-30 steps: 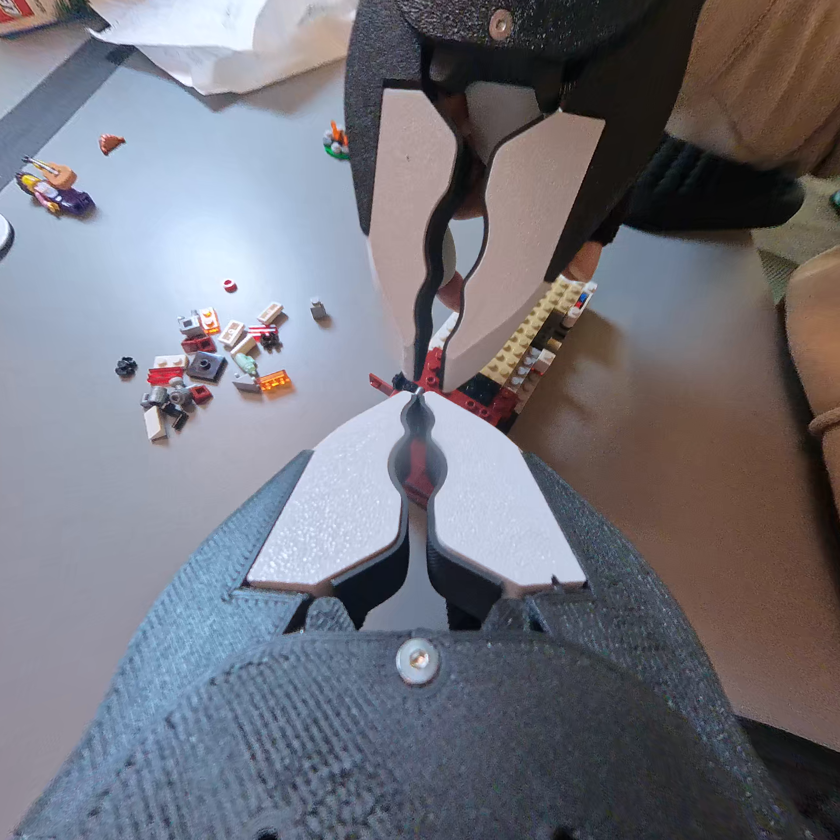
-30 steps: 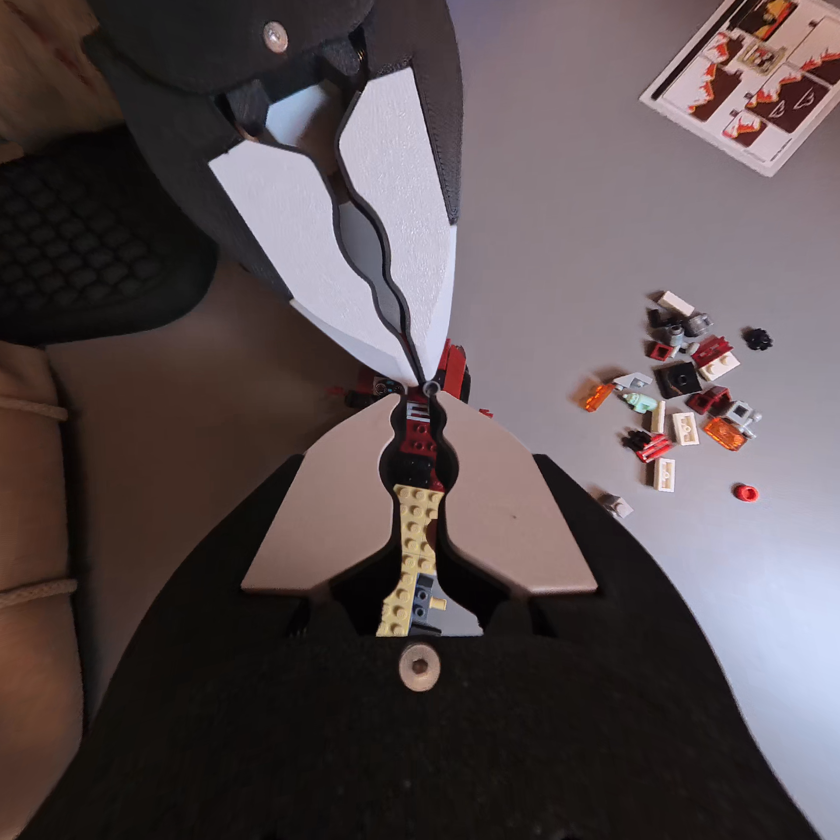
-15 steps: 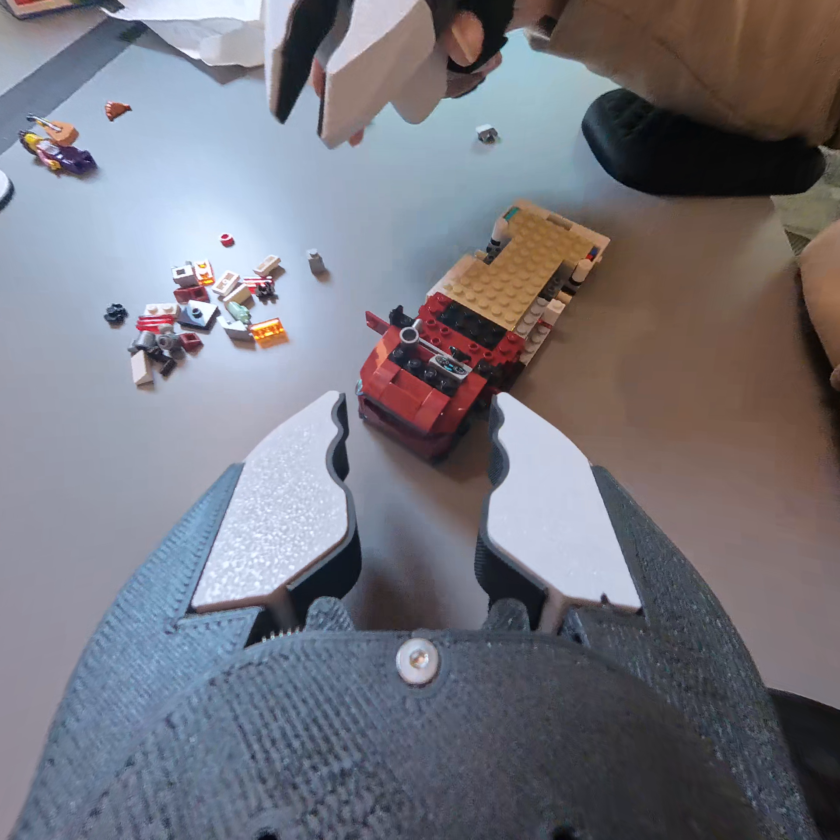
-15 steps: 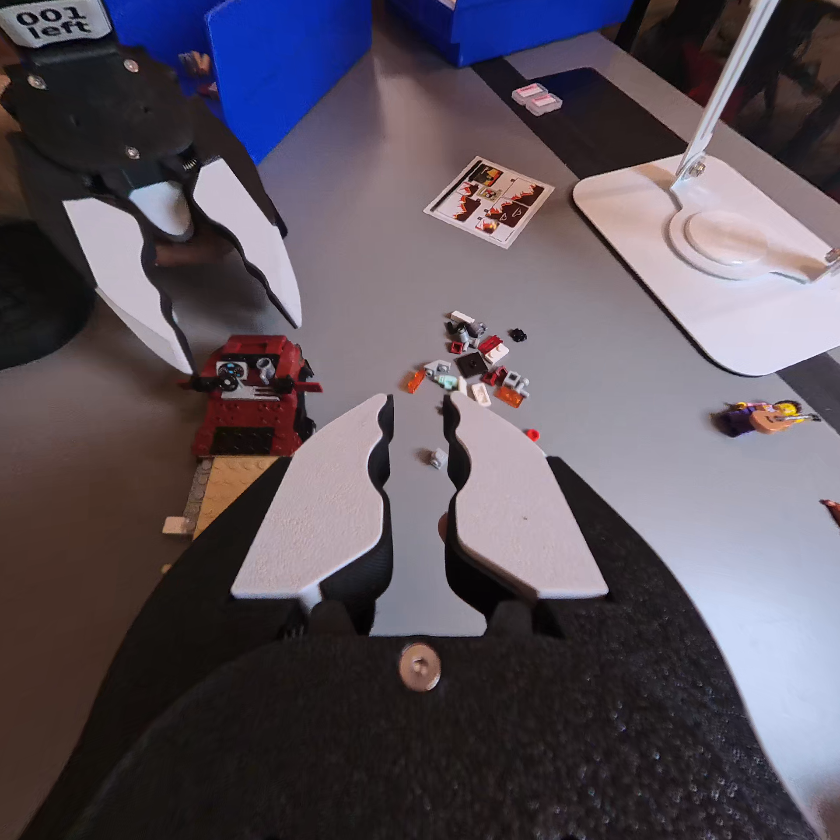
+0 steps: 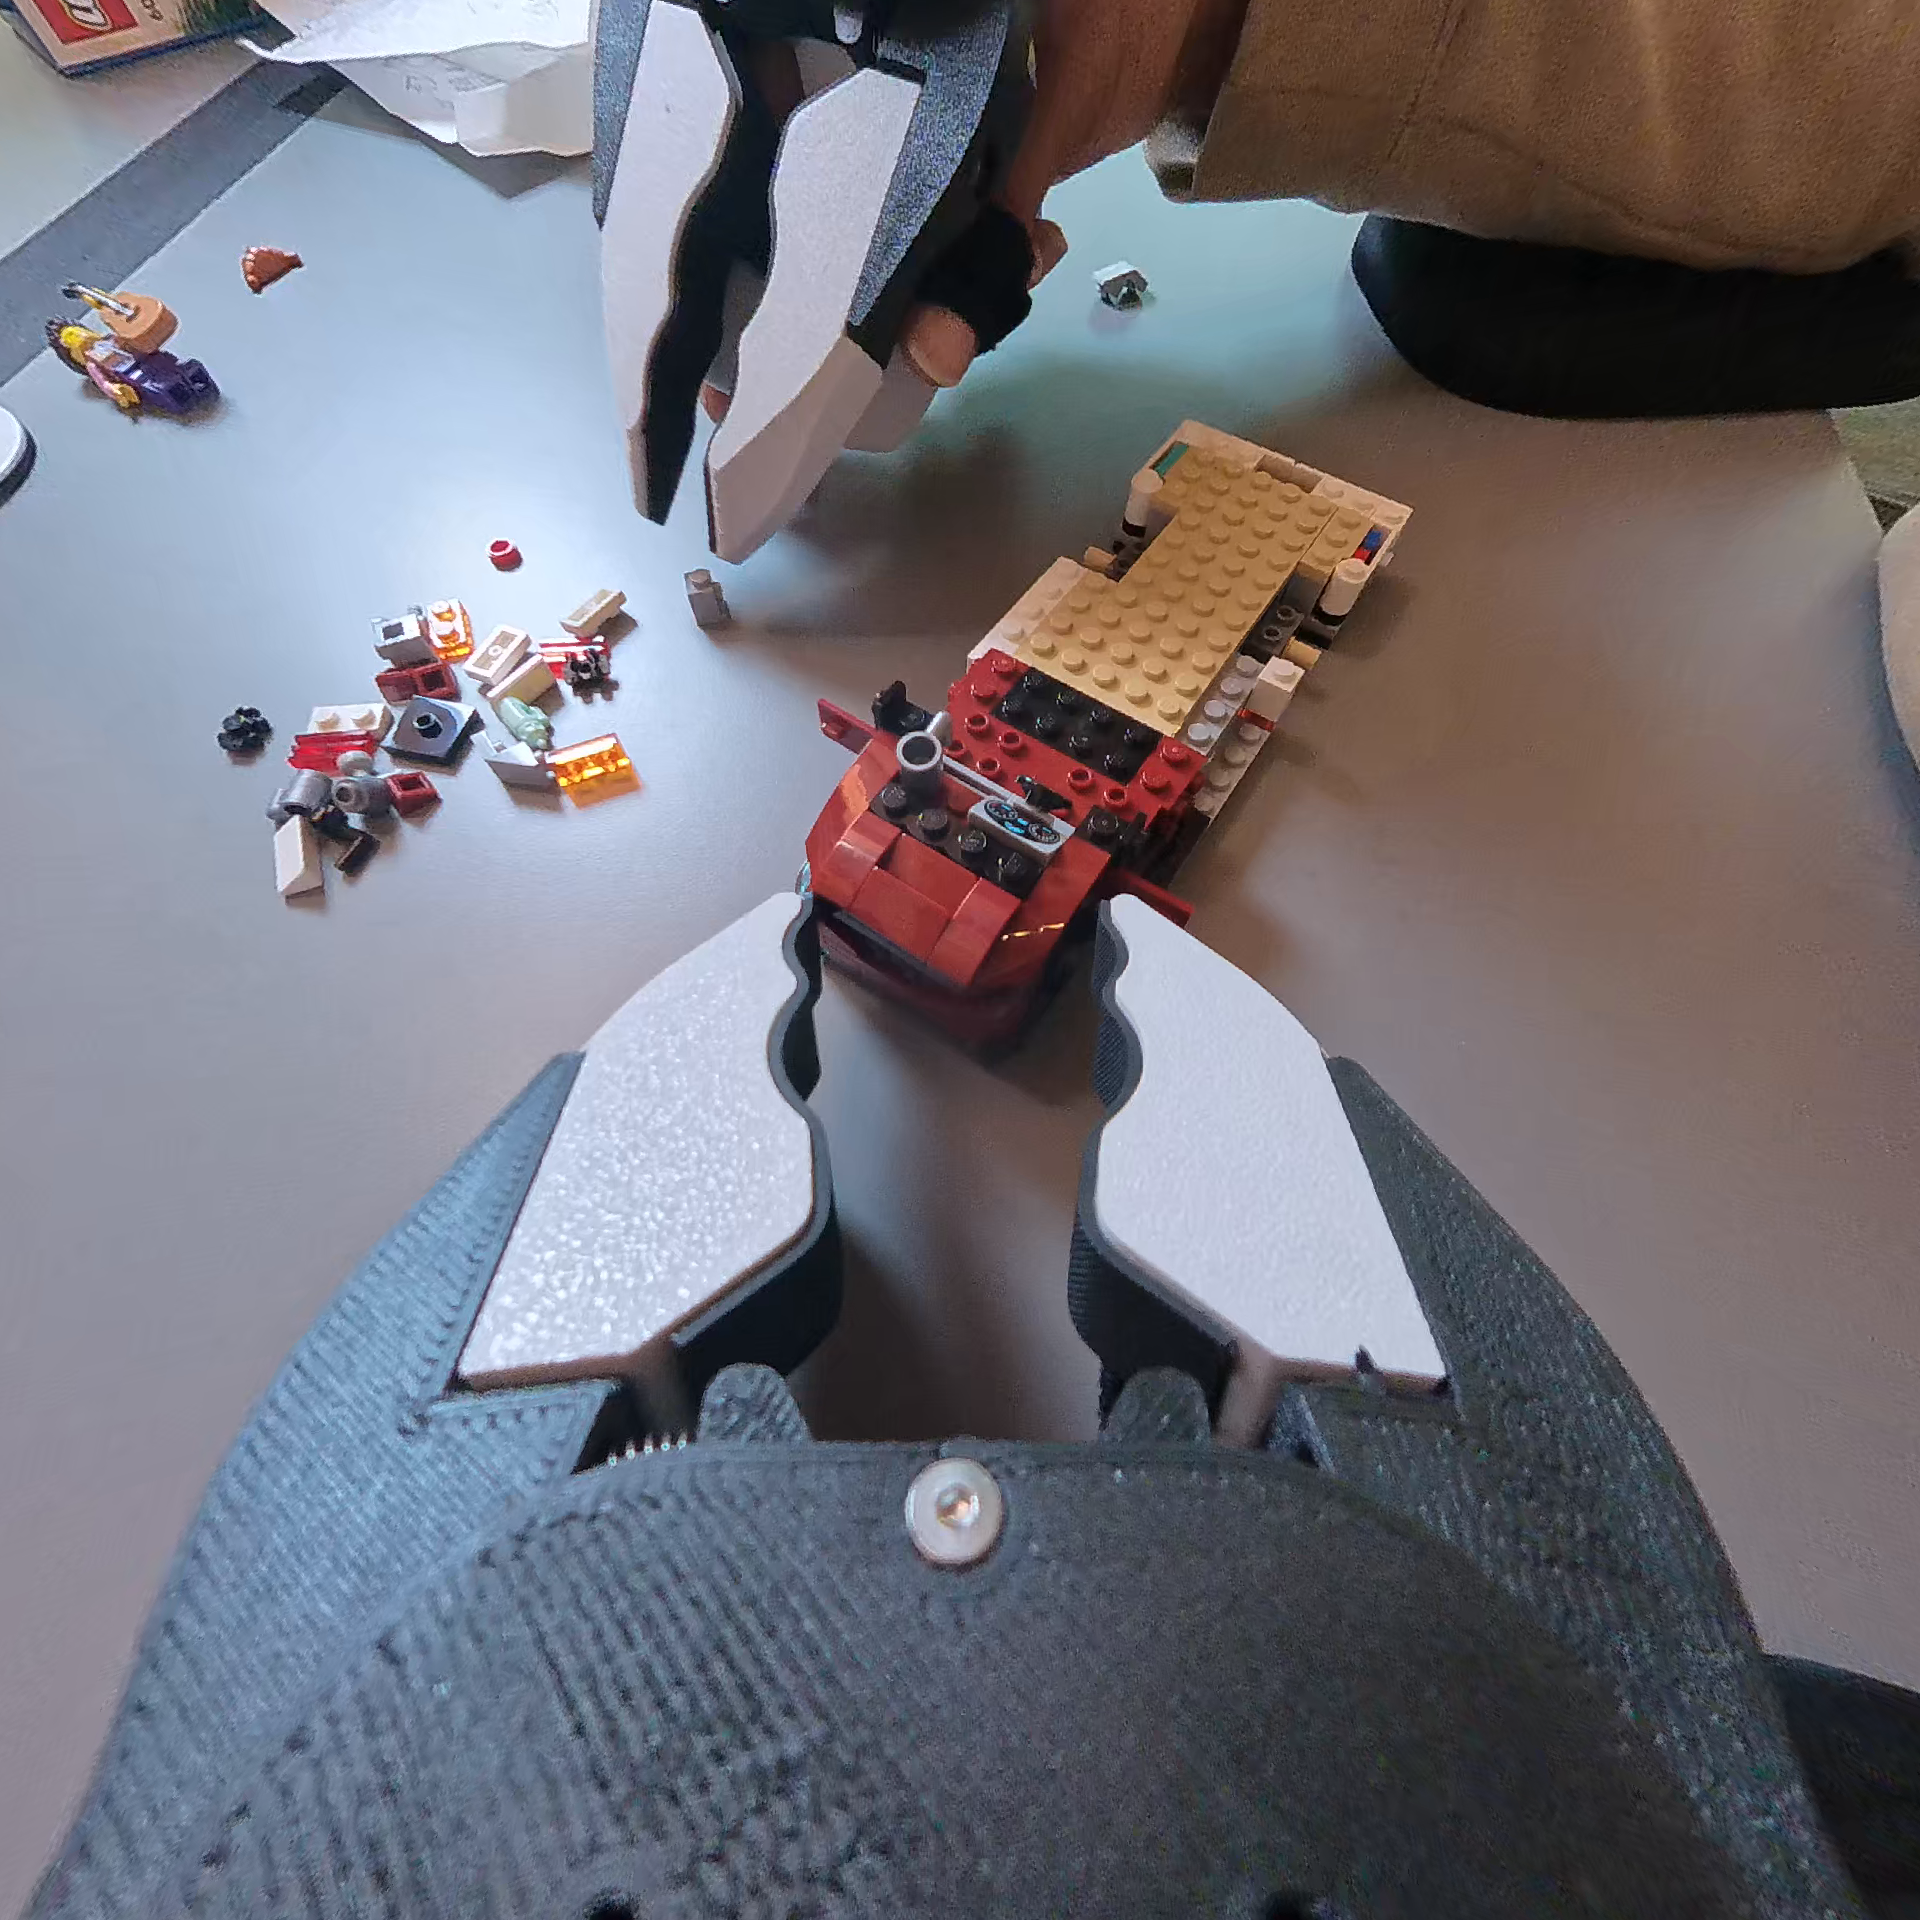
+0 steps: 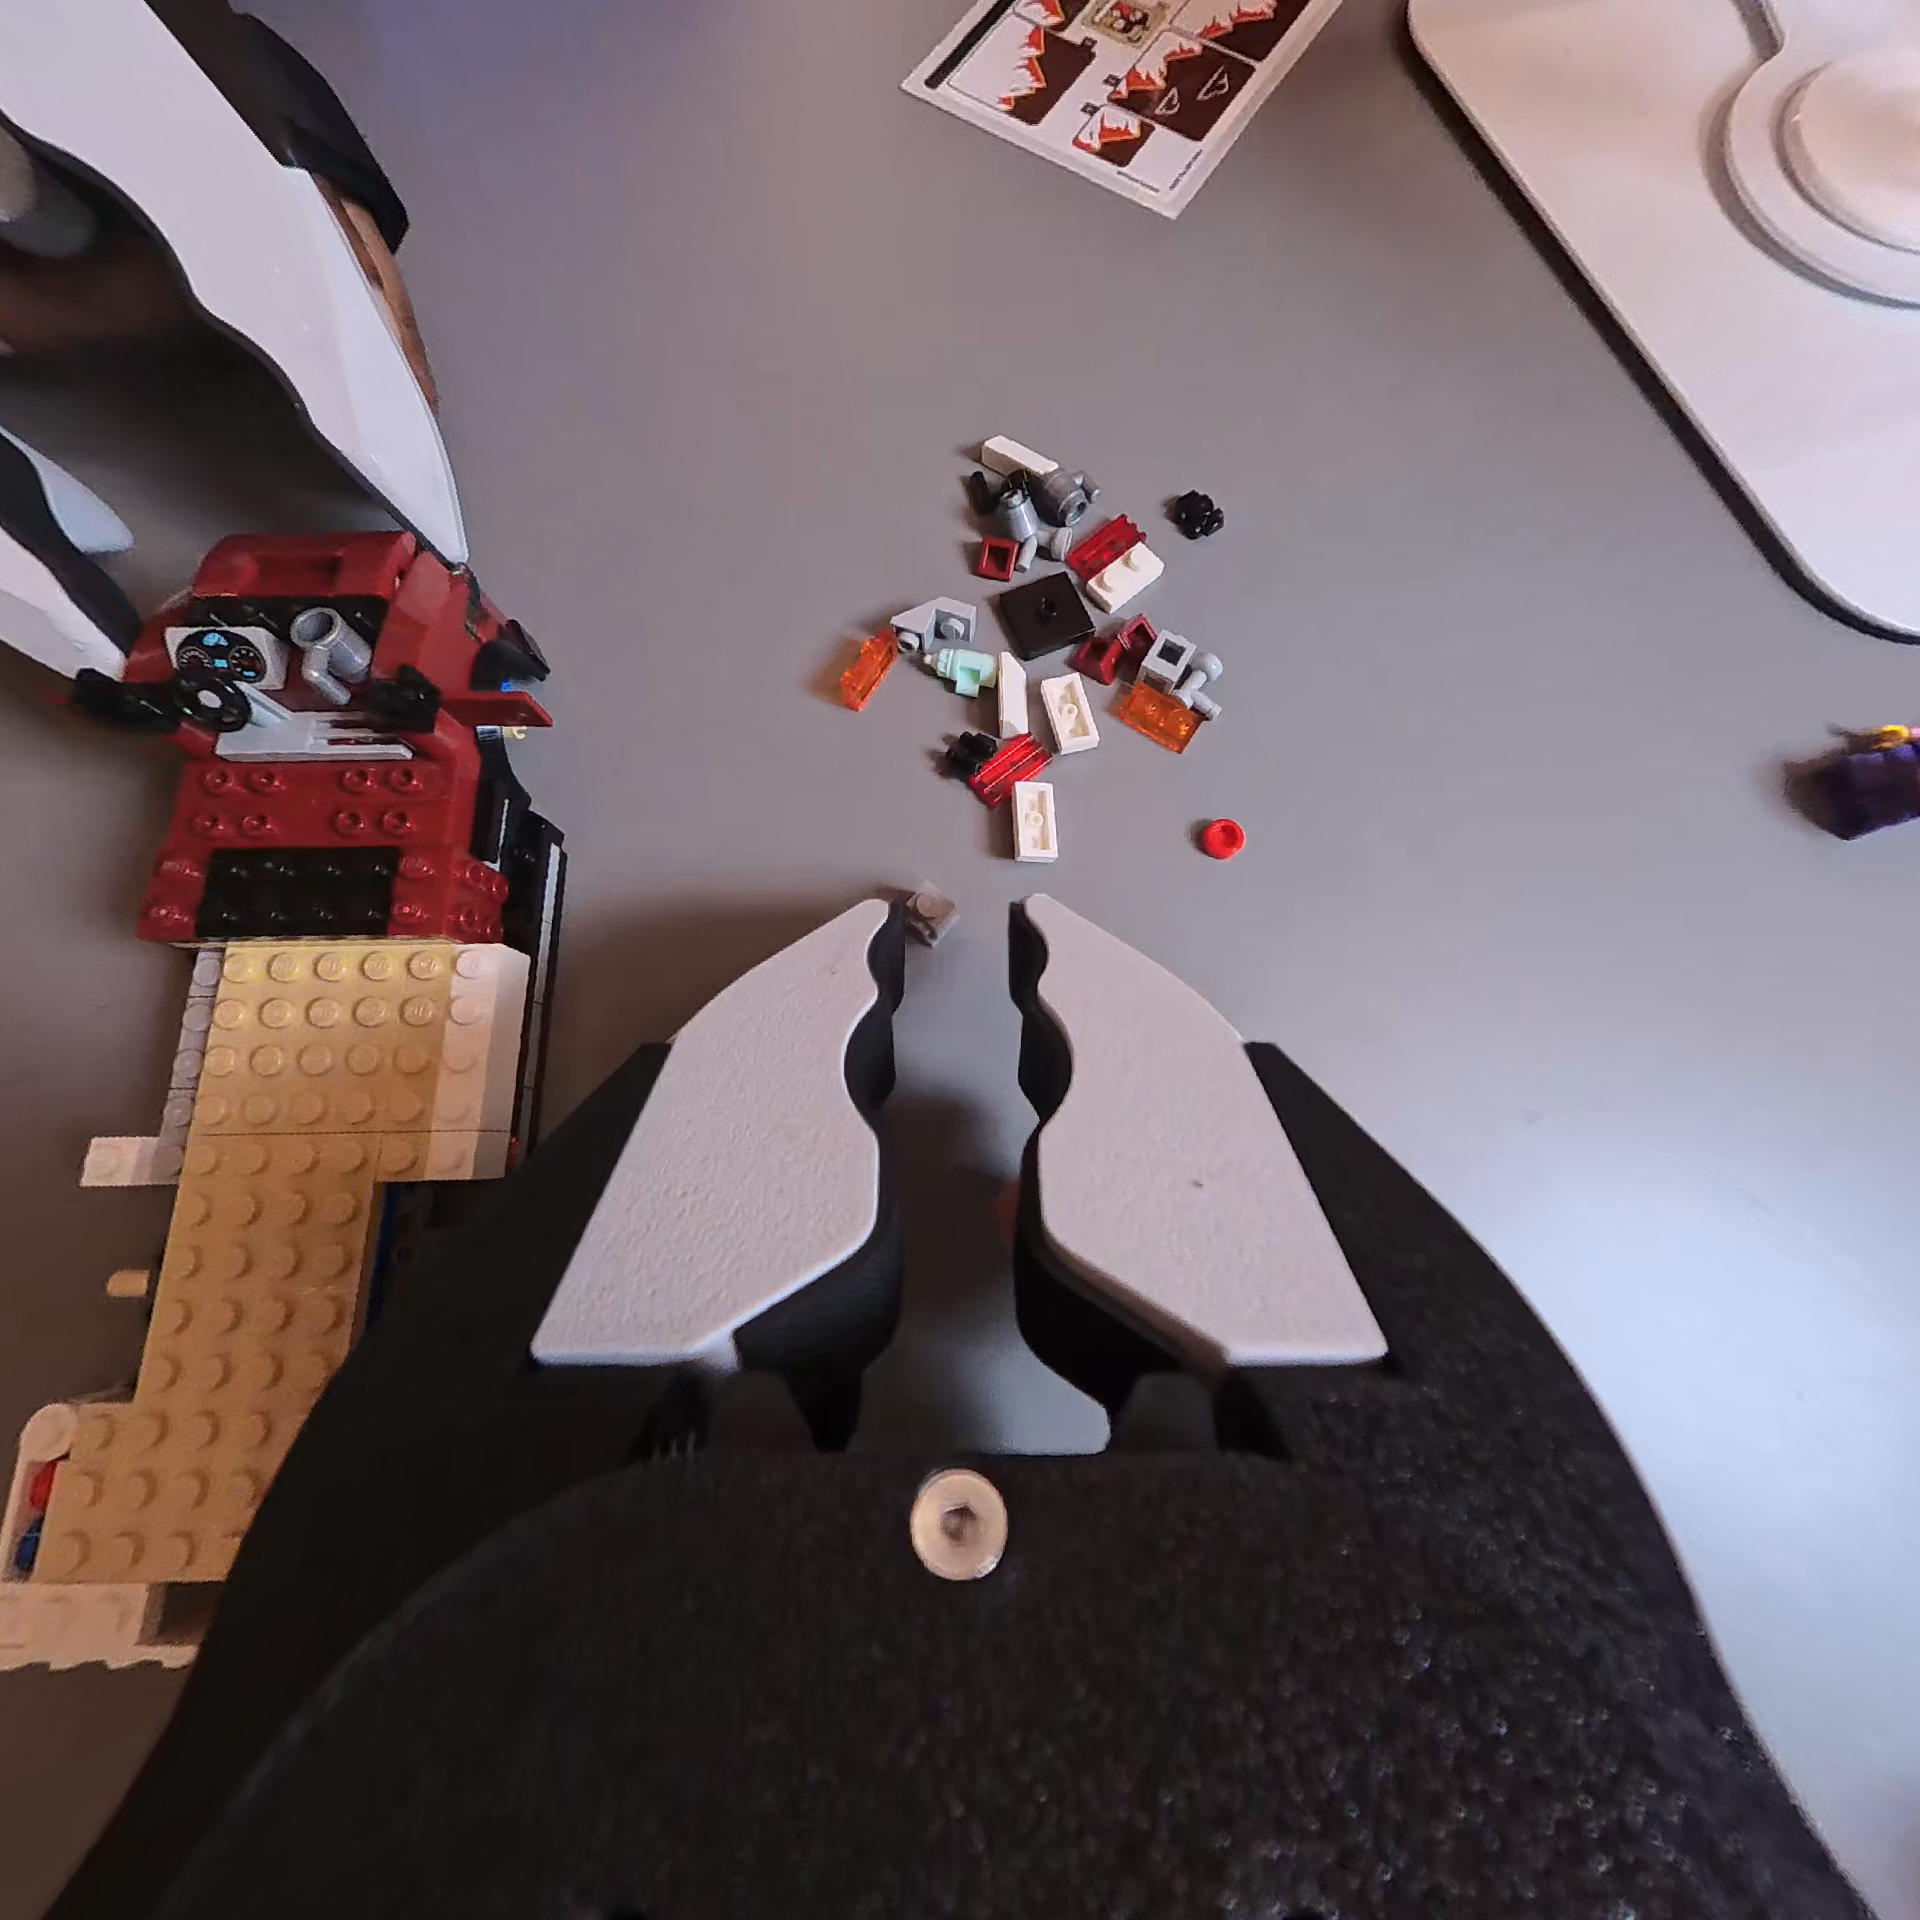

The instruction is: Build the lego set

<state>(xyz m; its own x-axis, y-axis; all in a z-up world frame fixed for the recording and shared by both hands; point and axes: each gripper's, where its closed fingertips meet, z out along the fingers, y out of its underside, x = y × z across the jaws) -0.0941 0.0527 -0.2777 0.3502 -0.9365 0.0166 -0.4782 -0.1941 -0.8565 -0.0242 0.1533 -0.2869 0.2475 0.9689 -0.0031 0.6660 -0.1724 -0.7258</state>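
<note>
A brick-built truck with a dark red cab and a tan flat bed point(image 5: 1039, 790) lies on the grey table. My left gripper point(image 5: 951, 914) is open, and its fingertips stand close on either side of the cab's red nose. The right wrist view shows the same truck point(image 6: 312, 831) with the left gripper point(image 6: 270, 597) straddling its front. My right gripper point(image 6: 954, 914) is open a little and low over the table. A small grey brick point(image 6: 928, 914) lies at its left fingertip and nothing presses it from the other side. In the left wrist view the right gripper point(image 5: 691, 530) hovers just above that brick point(image 5: 709, 600).
A pile of small loose pieces point(image 6: 1060, 623) lies just beyond the right gripper, with a red round stud point(image 6: 1218, 837) beside it. A sticker sheet point(image 6: 1122, 83), a white lamp base point(image 6: 1714, 260) and a purple figure point(image 6: 1860, 790) lie farther off. A beige sleeve point(image 5: 1558, 125) is behind the truck.
Both grippers were shut tip to tip at the truck a second ago. The left opened and now narrows around the cab's nose. The right let go, swung to the loose pieces and came down by the grey brick.
</note>
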